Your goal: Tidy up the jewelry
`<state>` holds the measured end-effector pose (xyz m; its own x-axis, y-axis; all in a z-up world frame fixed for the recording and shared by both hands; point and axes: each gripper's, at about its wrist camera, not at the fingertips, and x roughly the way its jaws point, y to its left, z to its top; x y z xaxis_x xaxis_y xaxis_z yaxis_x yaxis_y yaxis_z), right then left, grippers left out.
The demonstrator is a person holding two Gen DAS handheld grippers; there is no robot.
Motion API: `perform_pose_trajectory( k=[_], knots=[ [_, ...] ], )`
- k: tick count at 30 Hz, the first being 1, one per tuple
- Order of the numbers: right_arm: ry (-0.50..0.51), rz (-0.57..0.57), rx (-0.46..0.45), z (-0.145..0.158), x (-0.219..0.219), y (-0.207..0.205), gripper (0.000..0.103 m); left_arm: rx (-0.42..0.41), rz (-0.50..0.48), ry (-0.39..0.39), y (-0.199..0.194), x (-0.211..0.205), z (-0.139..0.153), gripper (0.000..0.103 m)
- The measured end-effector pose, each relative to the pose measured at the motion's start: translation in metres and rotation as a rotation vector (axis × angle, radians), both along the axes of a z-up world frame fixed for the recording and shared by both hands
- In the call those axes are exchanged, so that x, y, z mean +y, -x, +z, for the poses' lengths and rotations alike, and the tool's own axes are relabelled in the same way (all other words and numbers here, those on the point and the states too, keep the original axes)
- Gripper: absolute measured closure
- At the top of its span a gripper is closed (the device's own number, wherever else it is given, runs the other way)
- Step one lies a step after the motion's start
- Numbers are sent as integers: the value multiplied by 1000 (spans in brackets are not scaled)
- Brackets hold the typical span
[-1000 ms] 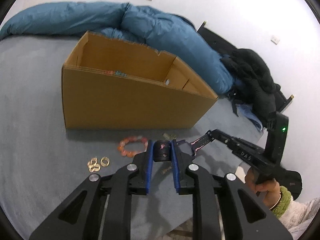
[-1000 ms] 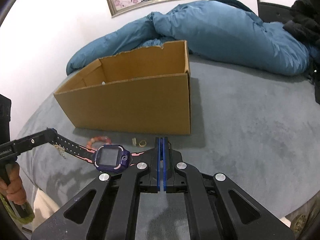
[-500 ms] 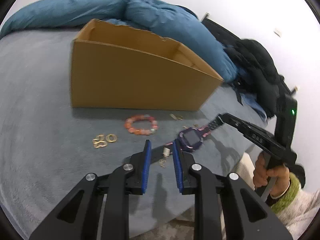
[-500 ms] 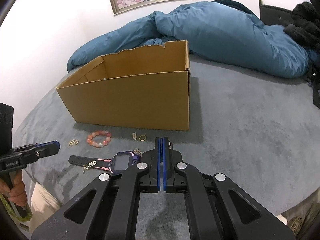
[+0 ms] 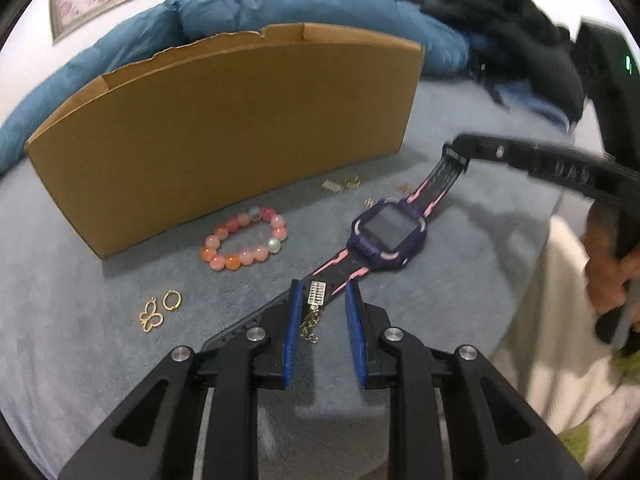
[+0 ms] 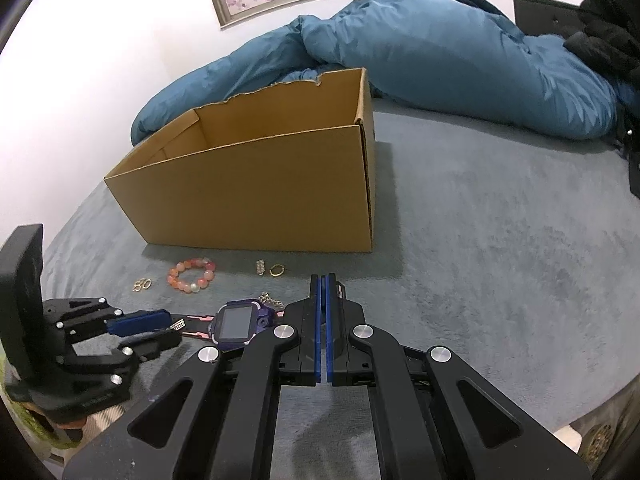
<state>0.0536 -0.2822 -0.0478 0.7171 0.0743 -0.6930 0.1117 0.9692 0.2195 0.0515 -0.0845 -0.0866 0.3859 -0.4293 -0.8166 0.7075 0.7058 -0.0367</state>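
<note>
My left gripper (image 5: 322, 298), lower centre of frame, stands slightly parted astride the purple watch (image 5: 387, 236) strap, gripping nothing; my right gripper (image 6: 322, 284) is fully closed on the strap's other end.

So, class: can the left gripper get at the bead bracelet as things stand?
Probably yes: the left gripper is open and the bracelet lies uncovered on the blanket, apart from the box.
</note>
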Motion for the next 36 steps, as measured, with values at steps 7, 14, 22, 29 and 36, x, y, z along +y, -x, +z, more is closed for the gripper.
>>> perform_pose_trajectory(
  k=[7,14,22,29,36],
  knots=[
    [-9,-3,9,-3,-3,-2,103,-28,24,-9,-1,4,-2,100],
    [-20,-7,13,-5,-7,-2,103,-20,-32,60,14,11,11,102],
    [-22,-6,15,-6,-8,-2,103,24,-29,42,29,15,-1,99],
    [-35,-10,17,-7,-11,-2,103,19,8,101,33,33,17,62],
    [-39,-8,15,-7,-12,-1,103,90,206,144,0,65,13,62]
  ],
)
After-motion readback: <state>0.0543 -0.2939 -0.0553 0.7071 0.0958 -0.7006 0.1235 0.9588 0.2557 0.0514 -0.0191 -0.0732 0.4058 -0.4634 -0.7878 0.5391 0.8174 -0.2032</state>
